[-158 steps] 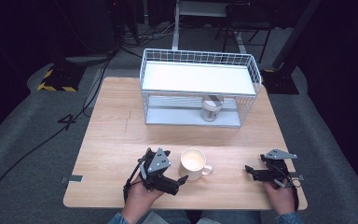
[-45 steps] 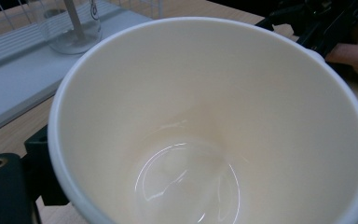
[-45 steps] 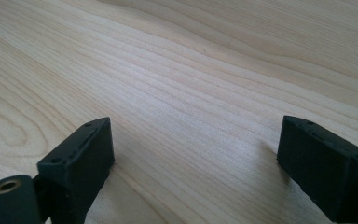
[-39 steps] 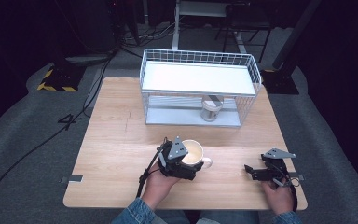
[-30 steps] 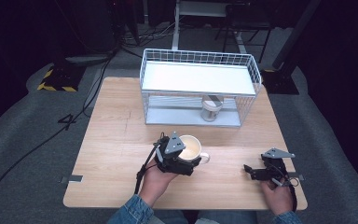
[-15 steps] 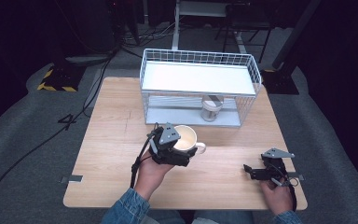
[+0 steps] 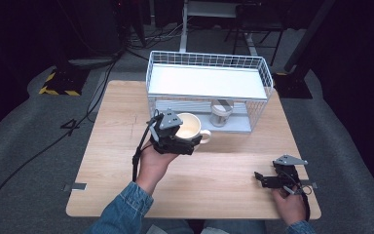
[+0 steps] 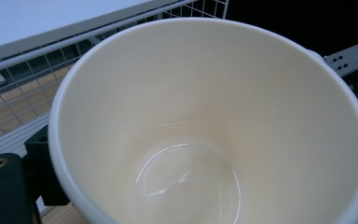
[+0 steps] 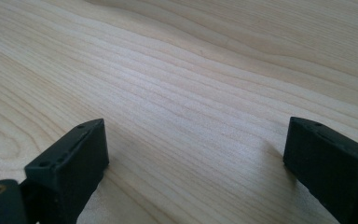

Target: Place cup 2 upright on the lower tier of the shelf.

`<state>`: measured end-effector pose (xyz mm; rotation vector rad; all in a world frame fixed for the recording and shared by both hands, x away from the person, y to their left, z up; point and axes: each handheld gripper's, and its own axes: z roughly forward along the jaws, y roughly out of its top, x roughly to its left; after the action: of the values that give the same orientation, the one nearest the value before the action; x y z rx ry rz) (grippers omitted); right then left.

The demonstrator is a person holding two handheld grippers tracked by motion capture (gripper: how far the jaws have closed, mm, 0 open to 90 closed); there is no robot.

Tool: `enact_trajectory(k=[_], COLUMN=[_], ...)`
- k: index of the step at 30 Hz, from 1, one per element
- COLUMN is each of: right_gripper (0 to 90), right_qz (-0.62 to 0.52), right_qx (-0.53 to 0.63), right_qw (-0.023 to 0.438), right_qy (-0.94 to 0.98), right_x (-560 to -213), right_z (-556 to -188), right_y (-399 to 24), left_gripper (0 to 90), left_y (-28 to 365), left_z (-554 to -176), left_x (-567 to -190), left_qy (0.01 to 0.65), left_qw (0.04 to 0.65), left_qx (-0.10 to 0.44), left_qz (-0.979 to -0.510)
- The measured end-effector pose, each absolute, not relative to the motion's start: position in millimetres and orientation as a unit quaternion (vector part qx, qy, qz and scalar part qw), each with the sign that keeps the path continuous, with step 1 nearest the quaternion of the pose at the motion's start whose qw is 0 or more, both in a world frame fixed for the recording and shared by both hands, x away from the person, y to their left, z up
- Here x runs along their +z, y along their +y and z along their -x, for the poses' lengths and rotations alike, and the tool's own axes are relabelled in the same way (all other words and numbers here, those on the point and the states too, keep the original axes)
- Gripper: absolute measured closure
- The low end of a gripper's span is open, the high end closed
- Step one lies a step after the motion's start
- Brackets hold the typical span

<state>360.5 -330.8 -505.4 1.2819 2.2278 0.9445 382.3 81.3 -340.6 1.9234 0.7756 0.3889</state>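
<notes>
A pale wooden worktop (image 7: 112,126) is standing on grey carpet (image 7: 24,146), with a white wire rack (image 7: 207,73) sitting at its far edge and carrying a flat white shelf (image 7: 204,83) on top. On the rack's lower level what looks like a small glass jar (image 7: 221,114) is resting, though it is too small to make out well. Black cables (image 7: 44,151) are trailing across the floor at the left, a yellow-and-black striped block (image 7: 58,84) is lying beyond the worktop's far left corner, and dark stands and furniture legs (image 7: 253,34) are standing in the shadowed background.
</notes>
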Motion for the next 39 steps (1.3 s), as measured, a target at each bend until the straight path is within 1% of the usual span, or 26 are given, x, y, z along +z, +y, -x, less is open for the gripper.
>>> enact_trajectory(k=[12,39], right_gripper=[6.7,6.5], right_qz=[-0.459,-0.462], right_qx=[0.338,0.337], right_qw=[0.2,0.202], right_qy=[0.797,0.795], right_x=[-505.4,-505.4], right_z=[-360.4,-360.5], right_y=[-330.7,-329.7], left_gripper=[9.1,9.1], left_y=[78.9,70.2], left_z=[-403.5,-442.2], left_x=[-306.7,-271.1], left_qy=[0.32,0.325], left_qw=[0.489,0.496], left_qx=[0.191,0.212], left_qz=[-0.788,-0.777])
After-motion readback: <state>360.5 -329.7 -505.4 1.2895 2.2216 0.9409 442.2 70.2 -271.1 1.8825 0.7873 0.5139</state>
